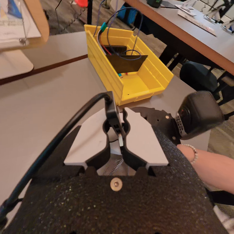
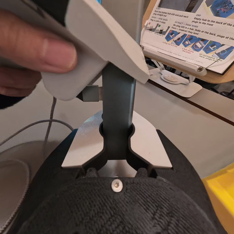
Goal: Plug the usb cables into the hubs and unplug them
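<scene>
the right tool is pressed tight on a dark grey hub, which stands upright out of its jaws over the grey bench. a grey plug meets the hub's left side, its metal tip at the hub's face; how deep it sits cannot be told. the plug's back end is hidden under a white finger of the left tool, with a person's finger lying along that tool. a grey braided cable loops down over the bench from the plug

in the left wrist view the left tool is closed, pinching the silver-tipped plug against the port side of the hub, seen here edge-on and black, with a thick black cord curving away from its far end to the left. the right tool reaches in from the right to the hub, and behind it shows a forearm with a bead bracelet

beyond the tools a yellow bin sits on the bench, split by a black divider. the back part holds another dark hub and a tangle of thin cables, one with a green plug raised above the rim; two small plugs, green and red, lie in the front part just by the divider. an instruction sheet on a stand is at the right wrist view's upper right
</scene>
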